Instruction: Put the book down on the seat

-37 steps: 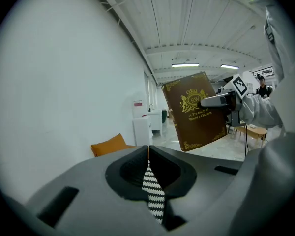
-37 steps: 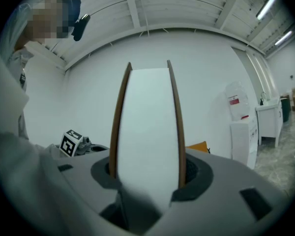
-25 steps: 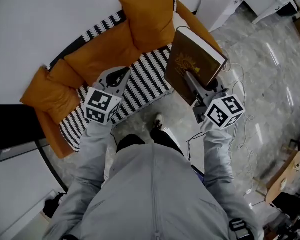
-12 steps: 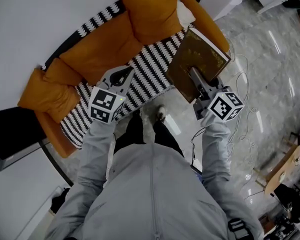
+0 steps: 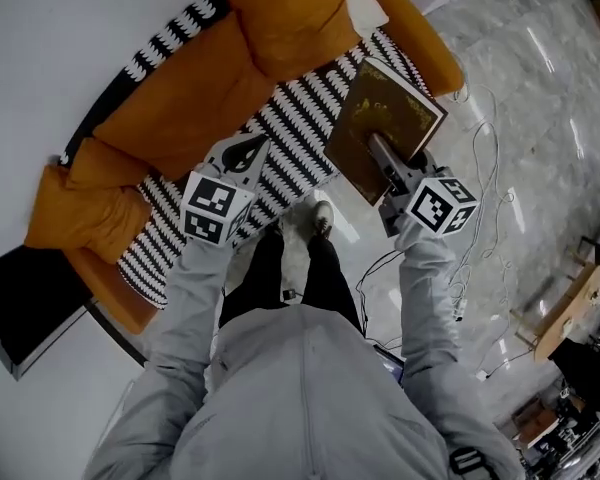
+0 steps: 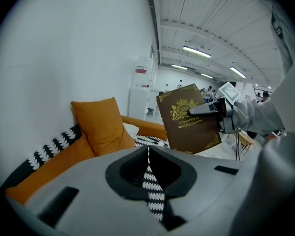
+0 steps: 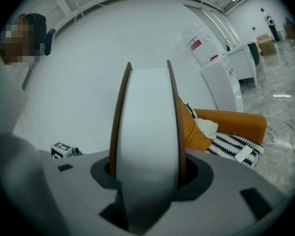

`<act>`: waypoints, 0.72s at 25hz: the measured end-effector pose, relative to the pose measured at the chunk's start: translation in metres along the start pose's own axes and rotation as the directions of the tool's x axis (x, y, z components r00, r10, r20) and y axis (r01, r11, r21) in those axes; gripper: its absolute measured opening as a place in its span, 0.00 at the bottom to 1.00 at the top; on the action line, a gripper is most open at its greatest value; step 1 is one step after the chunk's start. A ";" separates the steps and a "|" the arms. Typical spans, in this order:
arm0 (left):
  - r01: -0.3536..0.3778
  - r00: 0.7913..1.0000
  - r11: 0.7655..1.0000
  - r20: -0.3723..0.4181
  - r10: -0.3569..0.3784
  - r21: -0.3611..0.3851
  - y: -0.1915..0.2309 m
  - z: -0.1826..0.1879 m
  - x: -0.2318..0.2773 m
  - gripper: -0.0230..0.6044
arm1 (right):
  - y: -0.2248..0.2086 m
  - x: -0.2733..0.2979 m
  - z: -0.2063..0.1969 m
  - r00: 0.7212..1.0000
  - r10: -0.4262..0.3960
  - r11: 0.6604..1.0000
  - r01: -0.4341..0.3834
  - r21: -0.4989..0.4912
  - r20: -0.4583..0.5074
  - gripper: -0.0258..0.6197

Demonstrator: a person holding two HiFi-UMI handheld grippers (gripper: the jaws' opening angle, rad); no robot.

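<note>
A thick brown book (image 5: pixel 382 126) with gold print is held upright over the right end of the orange sofa's black-and-white zigzag seat (image 5: pixel 290 158). My right gripper (image 5: pixel 376 150) is shut on its lower edge. In the right gripper view the book's white page edge (image 7: pixel 147 127) rises between the two jaws of the right gripper (image 7: pixel 146 173). From the left gripper view the book's cover (image 6: pixel 189 127) shows at the right. My left gripper (image 5: pixel 247 152) hangs over the seat's front edge, shut and holding nothing, with only a thin slit showing at the left gripper (image 6: pixel 147 154).
An orange cushion (image 5: pixel 285 8) leans on the sofa back, and an armrest (image 5: pixel 420 38) lies beyond the book. Cables (image 5: pixel 480 198) trail over the marble floor at right. A black panel (image 5: pixel 20 298) stands left of the sofa. My feet (image 5: pixel 315 218) are at the seat's front.
I have stepped closer to the sofa. The book, still in the right gripper, has shifted slightly left and down in view, nearer the seat. The left gripper has kept its place.
</note>
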State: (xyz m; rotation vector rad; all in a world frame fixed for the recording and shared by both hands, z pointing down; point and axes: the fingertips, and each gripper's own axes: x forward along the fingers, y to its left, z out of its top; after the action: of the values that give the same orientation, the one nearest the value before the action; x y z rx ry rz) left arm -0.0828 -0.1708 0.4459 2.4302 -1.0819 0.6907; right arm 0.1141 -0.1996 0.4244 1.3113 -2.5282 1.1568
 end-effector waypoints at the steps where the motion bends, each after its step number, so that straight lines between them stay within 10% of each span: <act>1: 0.005 1.000 1.000 -0.007 -0.005 -0.005 0.007 -0.007 0.007 0.09 | -0.005 0.011 -0.006 1.000 -0.003 1.000 0.003 0.006 -0.008 0.40; 18: -0.016 0.993 0.995 -0.118 0.005 -0.097 0.082 -0.126 0.075 0.09 | -0.079 0.159 -0.146 0.976 0.008 0.994 0.016 0.106 -0.218 0.41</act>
State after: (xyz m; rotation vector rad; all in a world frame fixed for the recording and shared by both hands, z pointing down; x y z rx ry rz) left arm -0.1369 -0.1989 0.6026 2.2725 -1.0572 0.7562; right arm 0.0320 -0.2403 0.6354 1.1375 -2.3364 1.3703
